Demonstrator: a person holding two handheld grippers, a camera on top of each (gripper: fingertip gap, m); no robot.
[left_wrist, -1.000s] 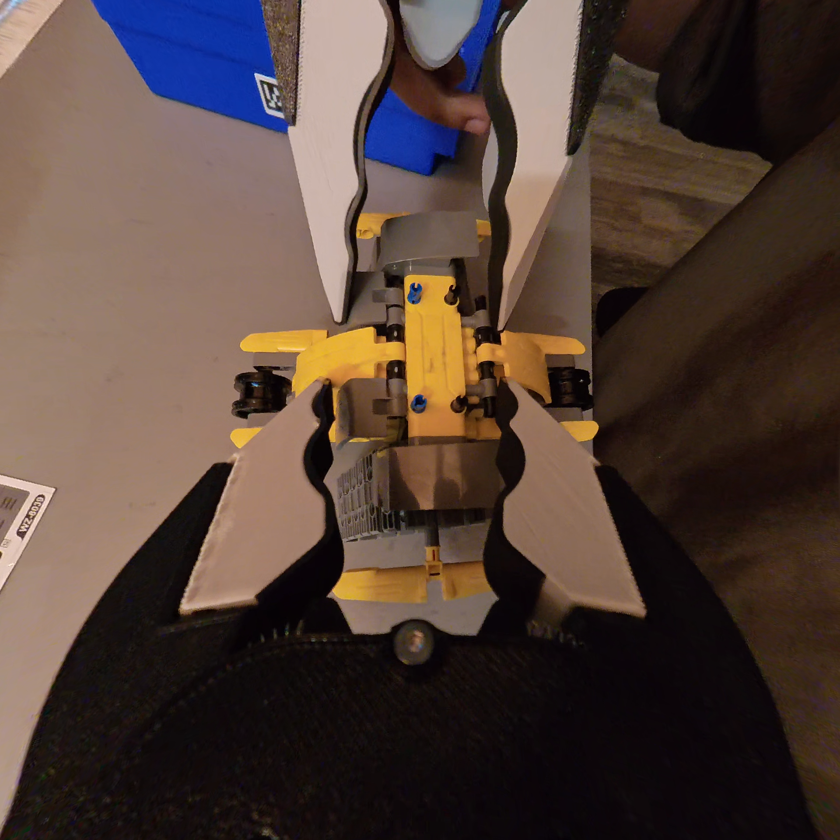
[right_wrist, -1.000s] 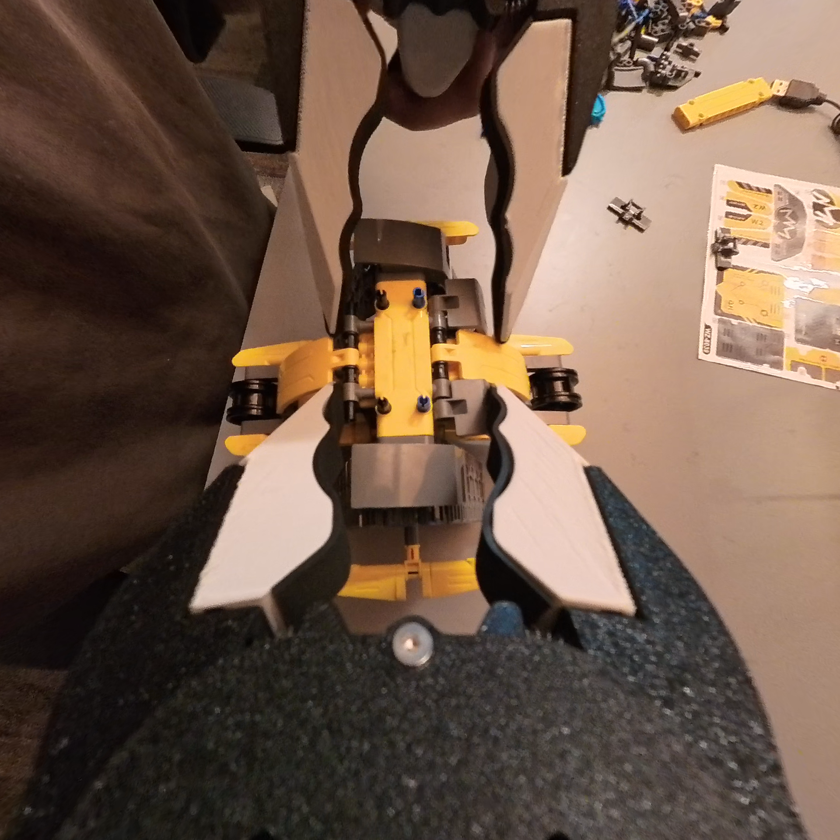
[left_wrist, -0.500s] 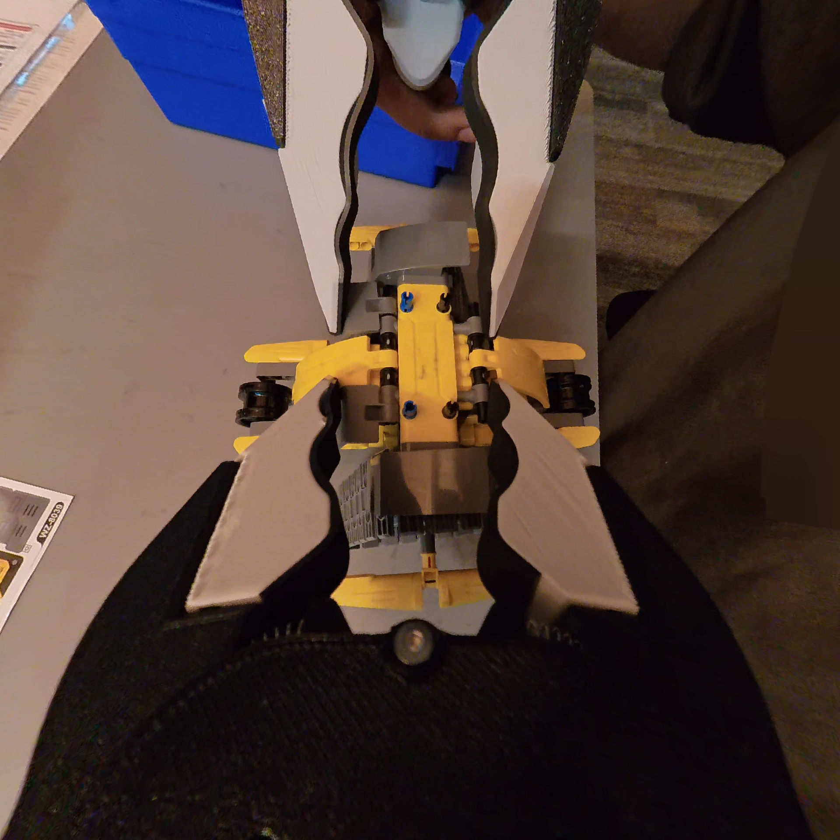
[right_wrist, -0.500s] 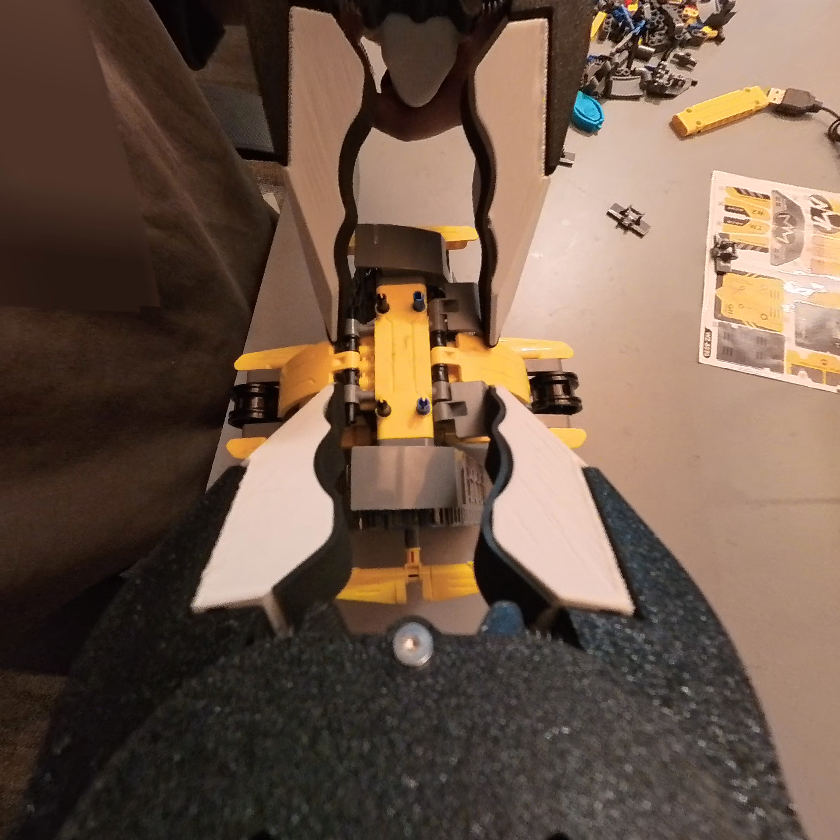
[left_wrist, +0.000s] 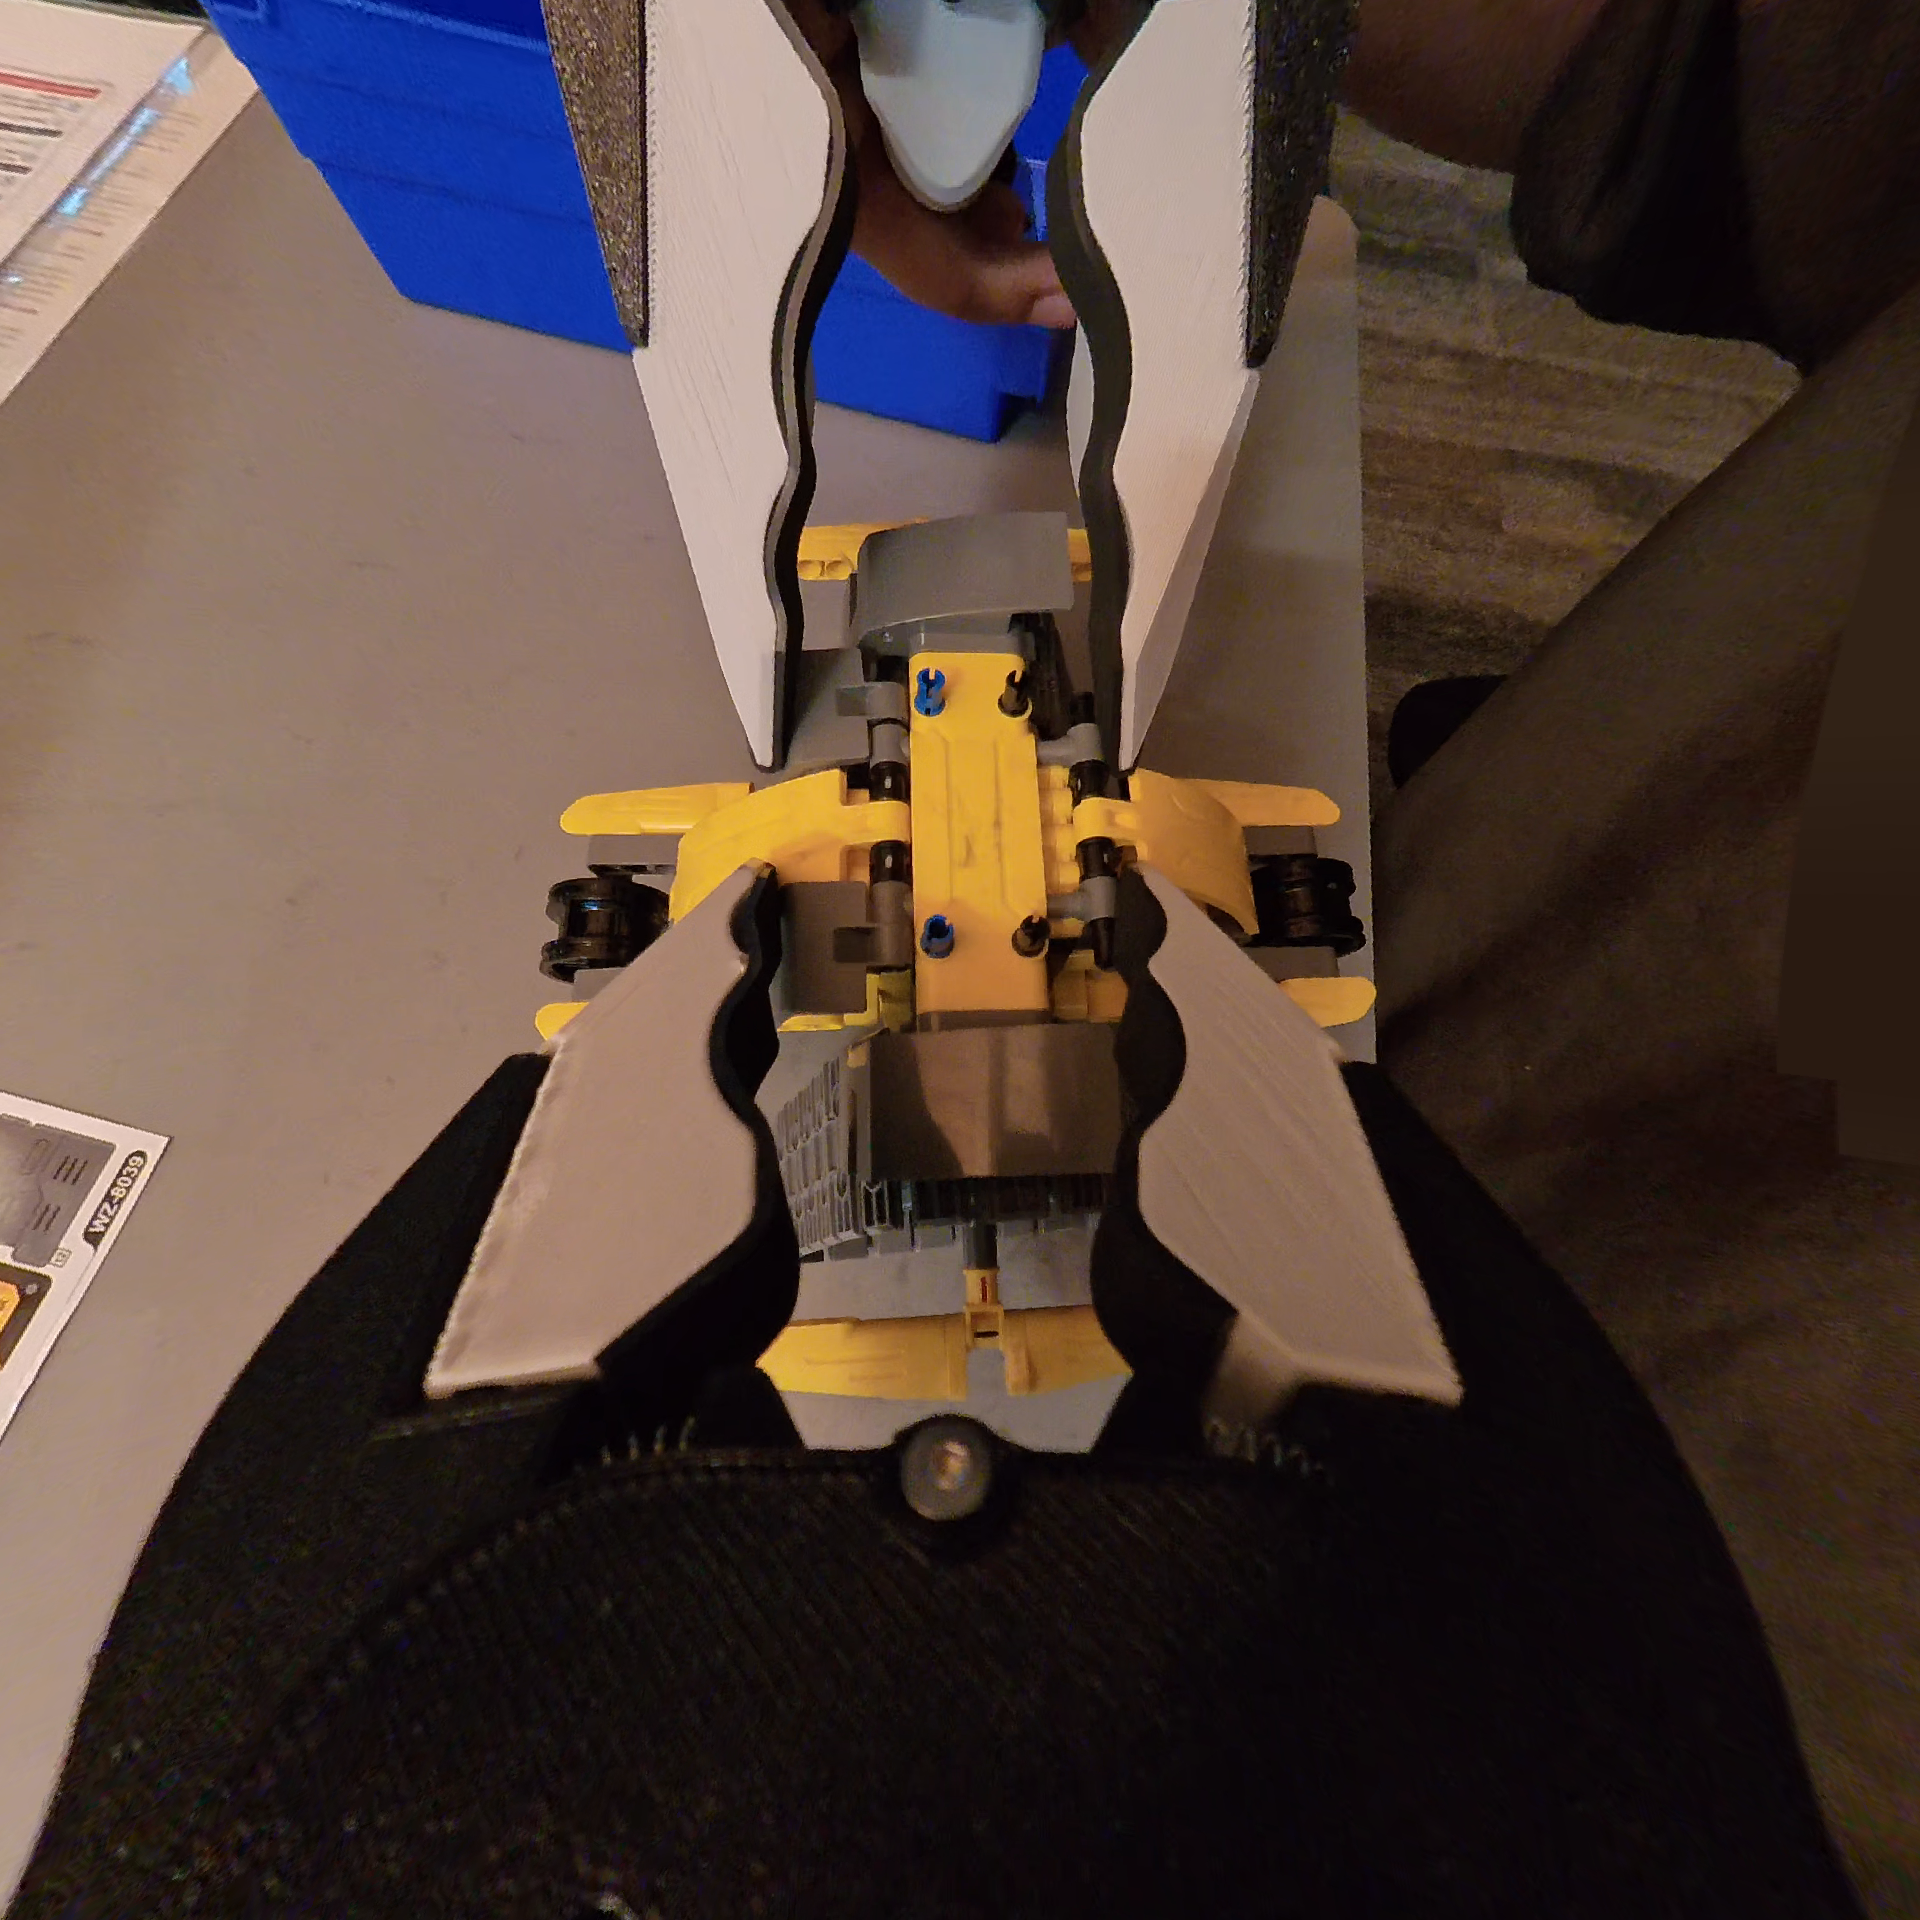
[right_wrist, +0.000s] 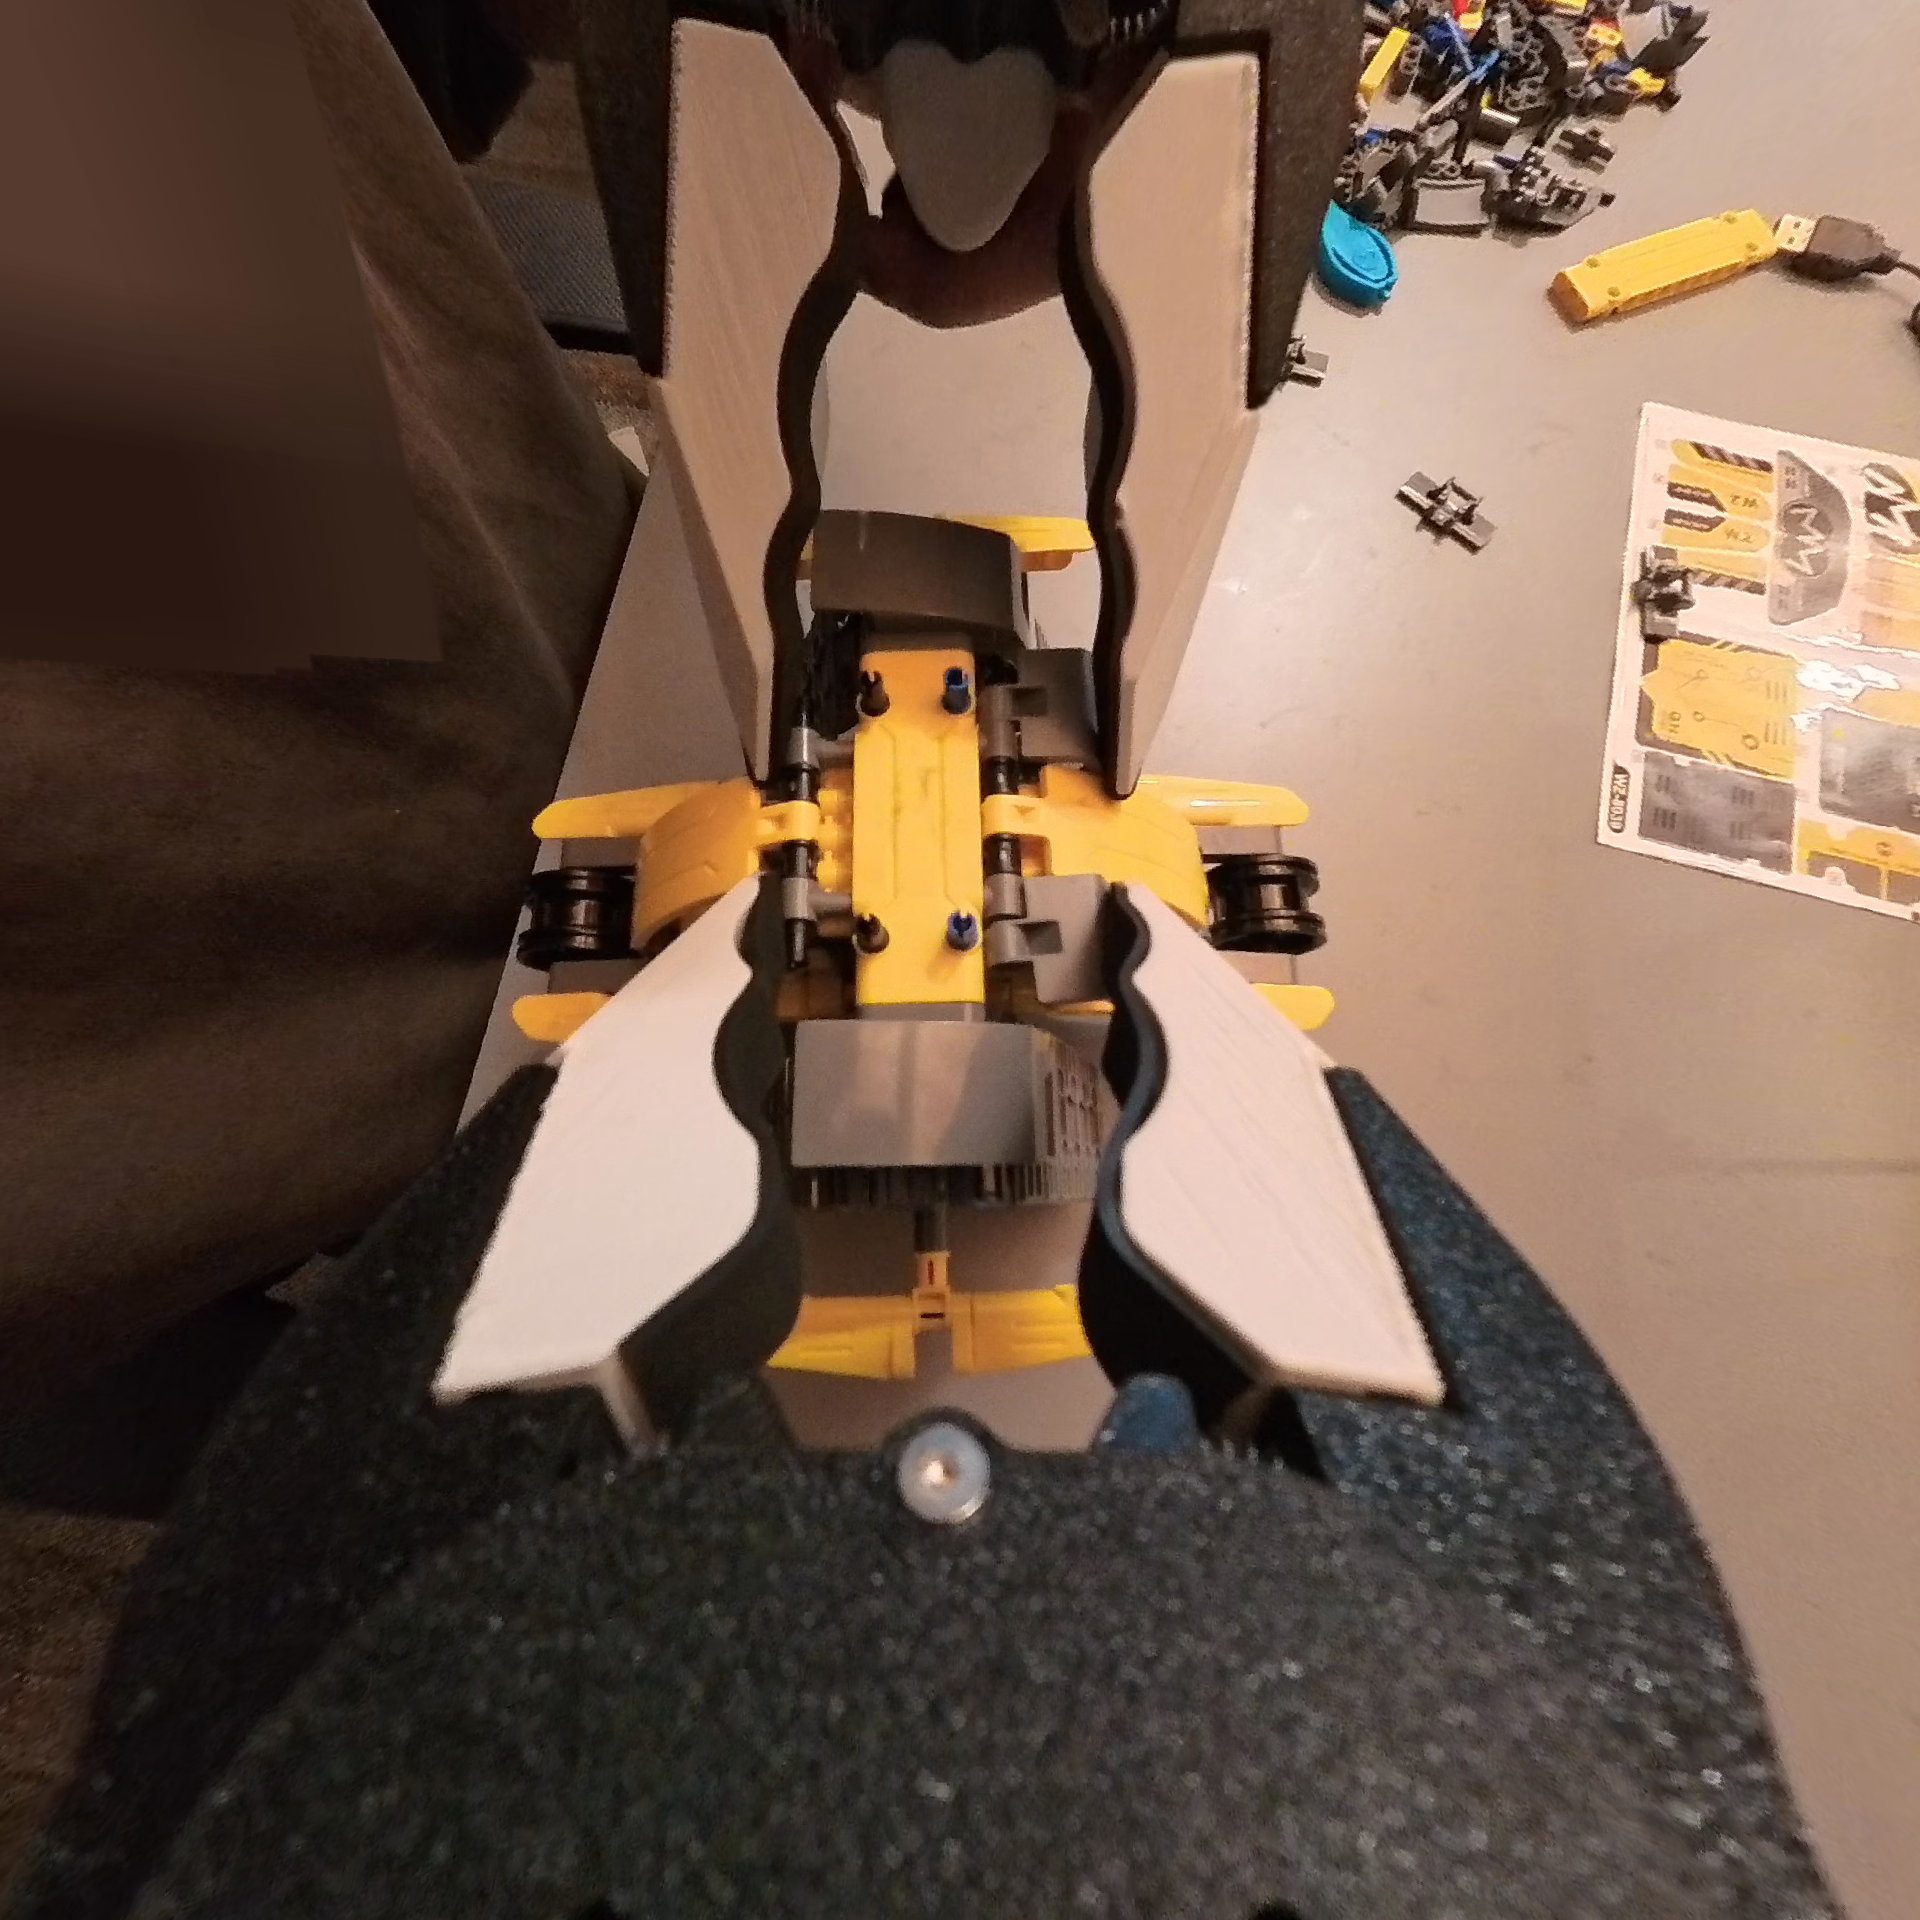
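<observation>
A yellow and grey brick-built vehicle model (left_wrist: 977, 831) with small black wheels sits at the table's edge, held from both ends. My left gripper (left_wrist: 945, 894) is shut on the model's dark grey end block. My right gripper (left_wrist: 948, 748) comes in from the far side and clamps the other end. In the right wrist view the same model (right_wrist: 914, 821) lies between my right gripper (right_wrist: 940, 894), shut on its grey block, and the left gripper (right_wrist: 943, 779) opposite. I cannot tell whether the model rests on the table.
A blue bin (left_wrist: 468, 177) stands behind the model, with papers (left_wrist: 73, 135) at the far left. A sticker sheet (right_wrist: 1766, 665), a small black piece (right_wrist: 1444, 504), a yellow beam (right_wrist: 1662, 260) with a cable and a pile of loose bricks (right_wrist: 1538, 104) lie on the grey table (right_wrist: 1455, 1039). A person's brown-clad body (left_wrist: 1662, 935) is beside the edge. Both grippers' tips are close together, under 4 cm apart.
Both grippers keep their hold on the model. The background has slid in both views: more of the blue bin, the sticker sheet and the brick pile shows, so the held model has shifted slightly.
</observation>
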